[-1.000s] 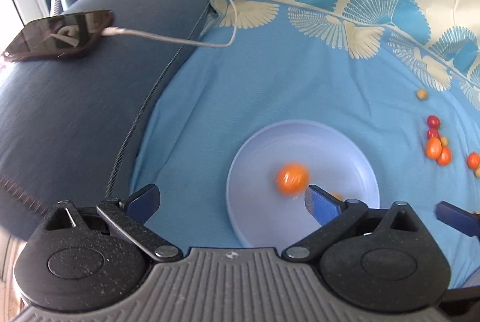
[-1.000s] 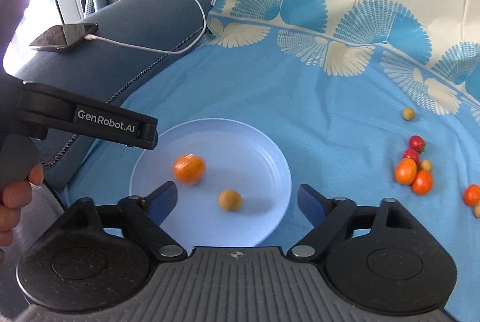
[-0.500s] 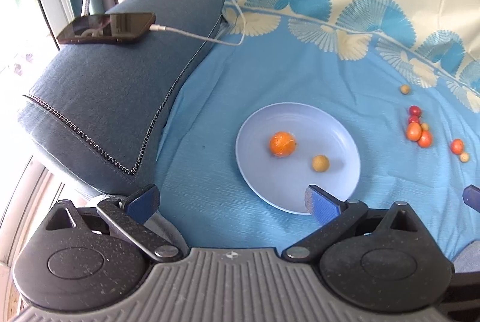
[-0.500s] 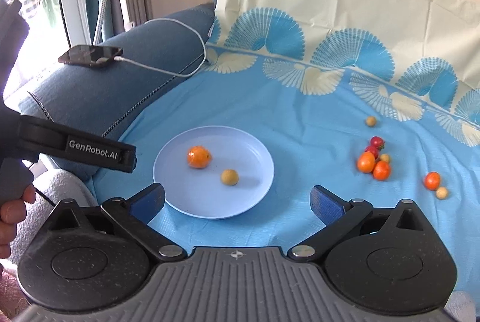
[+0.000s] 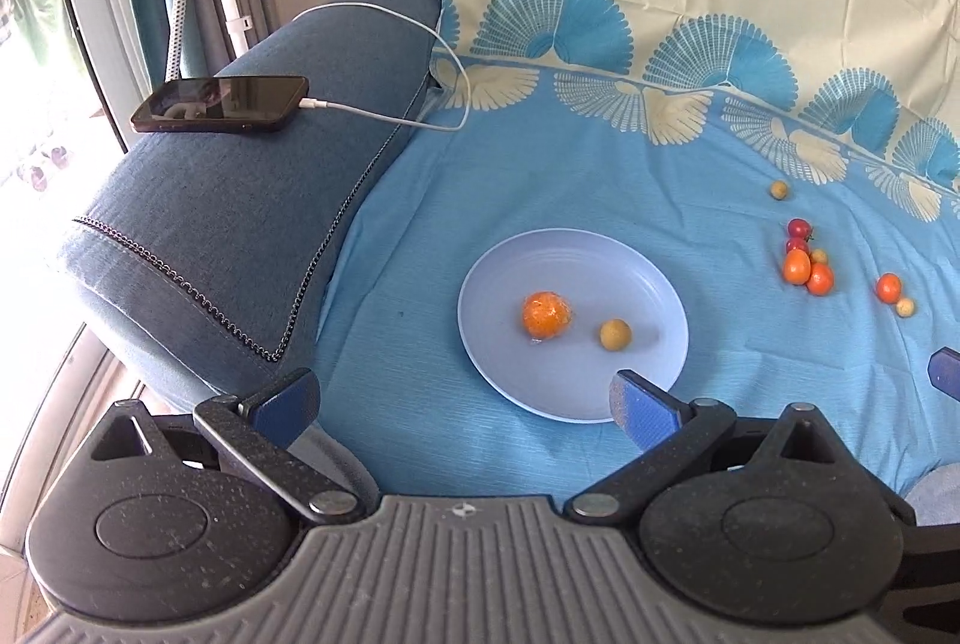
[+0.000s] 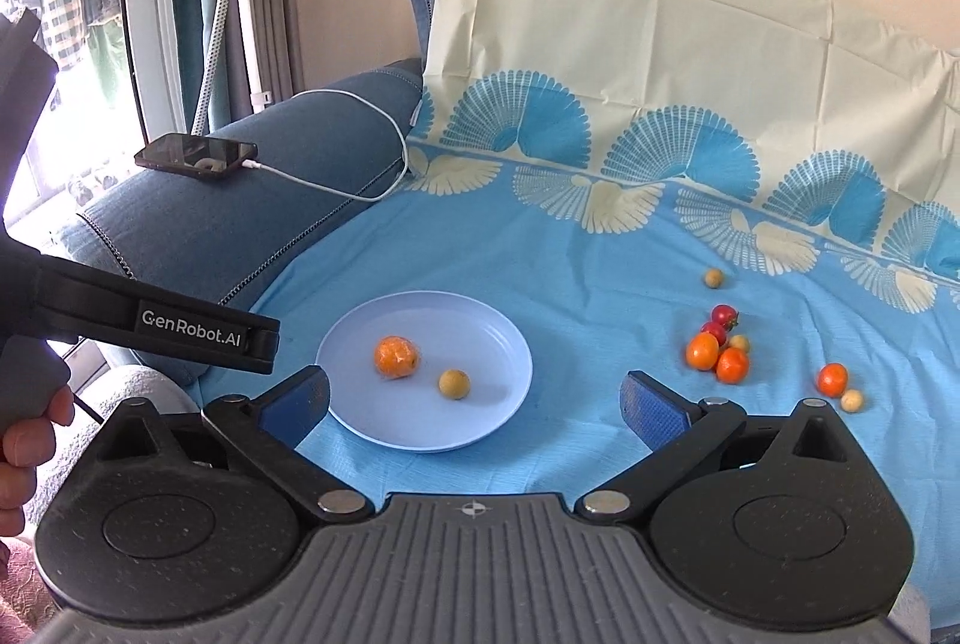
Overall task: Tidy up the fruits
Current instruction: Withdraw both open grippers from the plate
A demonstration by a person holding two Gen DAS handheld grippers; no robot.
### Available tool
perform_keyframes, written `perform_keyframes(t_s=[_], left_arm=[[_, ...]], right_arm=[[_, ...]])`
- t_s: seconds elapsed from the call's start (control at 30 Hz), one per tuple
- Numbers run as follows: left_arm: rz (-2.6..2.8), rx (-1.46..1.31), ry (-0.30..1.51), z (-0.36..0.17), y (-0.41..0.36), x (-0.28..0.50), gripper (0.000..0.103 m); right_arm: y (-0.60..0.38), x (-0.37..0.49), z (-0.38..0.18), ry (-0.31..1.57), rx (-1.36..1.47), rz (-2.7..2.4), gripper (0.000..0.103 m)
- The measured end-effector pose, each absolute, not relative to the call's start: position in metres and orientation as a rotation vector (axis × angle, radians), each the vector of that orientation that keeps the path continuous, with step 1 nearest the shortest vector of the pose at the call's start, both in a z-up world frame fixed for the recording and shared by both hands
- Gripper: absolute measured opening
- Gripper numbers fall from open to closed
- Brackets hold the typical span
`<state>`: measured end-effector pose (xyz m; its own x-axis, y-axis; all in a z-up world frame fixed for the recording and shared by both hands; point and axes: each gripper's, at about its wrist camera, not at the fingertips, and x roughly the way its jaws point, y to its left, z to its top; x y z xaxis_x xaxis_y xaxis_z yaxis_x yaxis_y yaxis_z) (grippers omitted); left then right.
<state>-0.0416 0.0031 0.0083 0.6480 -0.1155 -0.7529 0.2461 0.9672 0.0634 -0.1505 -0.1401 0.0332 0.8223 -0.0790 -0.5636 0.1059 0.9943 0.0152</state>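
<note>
Fruits (image 6: 717,351) lie beyond the empty right gripper (image 6: 474,398).

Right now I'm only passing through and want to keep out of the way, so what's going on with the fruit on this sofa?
A person holds a gripper in each hand and is sorting fruit onto a plate on the blue cloth. An orange fruit and a small yellow fruit already lie on it. The rest, in a loose cluster, sit on the cloth to the plate's right. The left gripper and right gripper are both open and empty; the right one's jaws have just been opening.
</note>
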Motion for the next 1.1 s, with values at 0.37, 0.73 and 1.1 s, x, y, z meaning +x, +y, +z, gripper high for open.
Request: perform_keyframes(t_s=[0.37,0.73,1.1], left_arm=[[-0.209,0.166,0.839,0.0111,0.0046,-0.0428,0.103],[-0.209,0.176,0.846,0.0085,0.002,-0.0413,0.103],[-0.208,0.197,0.855,0.0072,-0.0046,-0.0396,0.103]], right_arm=[[-0.14,-0.1568,0.037,0.576,0.041,-0.098,0.102],[-0.1391,-0.1567,0.0352,0.588,0.047,-0.096,0.102],[-0.1453,-0.1516,0.0325,0.598,0.068,-0.095,0.102]])
